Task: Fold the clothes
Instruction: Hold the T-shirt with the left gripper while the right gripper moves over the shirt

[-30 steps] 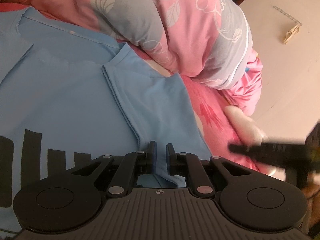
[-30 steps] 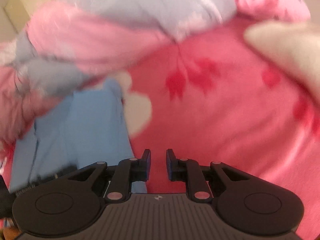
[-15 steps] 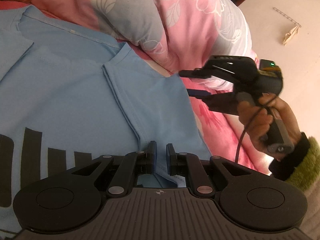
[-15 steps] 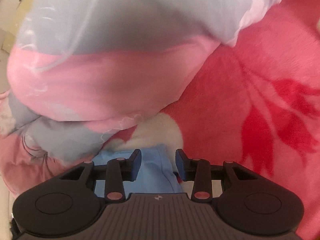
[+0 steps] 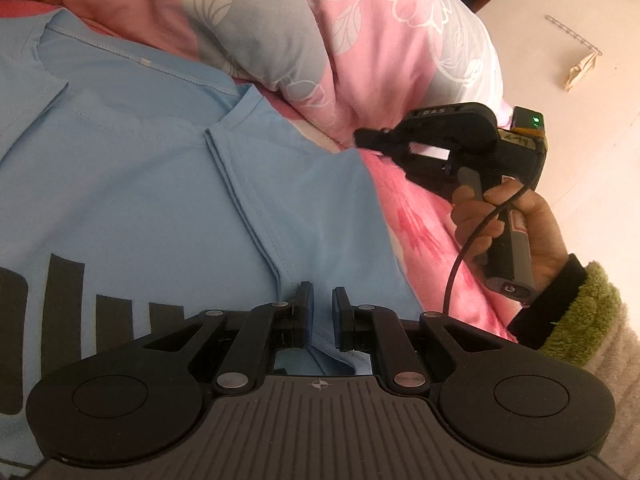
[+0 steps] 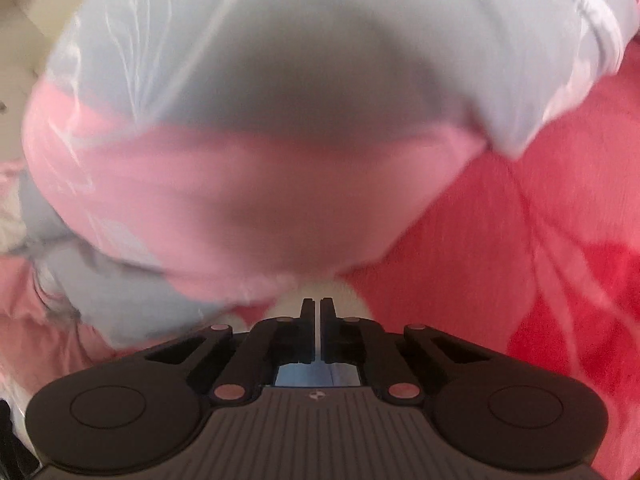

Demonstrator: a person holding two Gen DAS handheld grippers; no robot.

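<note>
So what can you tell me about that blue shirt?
The blue shirt is a light blue T-shirt of thin, soft-looking cloth, spread flat on the pink flowery blanket. It has a stitched hem along the far edge and big black letters printed near the camera. One sleeve lies out to the side. The left tongs pinch cloth by the underarm, and the right tongs have closed at the sleeve's far corner. A puffy quilt sits beyond it.

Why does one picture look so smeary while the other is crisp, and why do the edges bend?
Left wrist view: sharp, the blue T-shirt seams and the right hand-held gripper clear; soft, even indoor light. Right wrist view: the floral quilt is smeared, probably from motion or closeness, though the hand-held gripper is crisp. Both views curve at the edges, with dark corners, from the fisheye lens.
</note>
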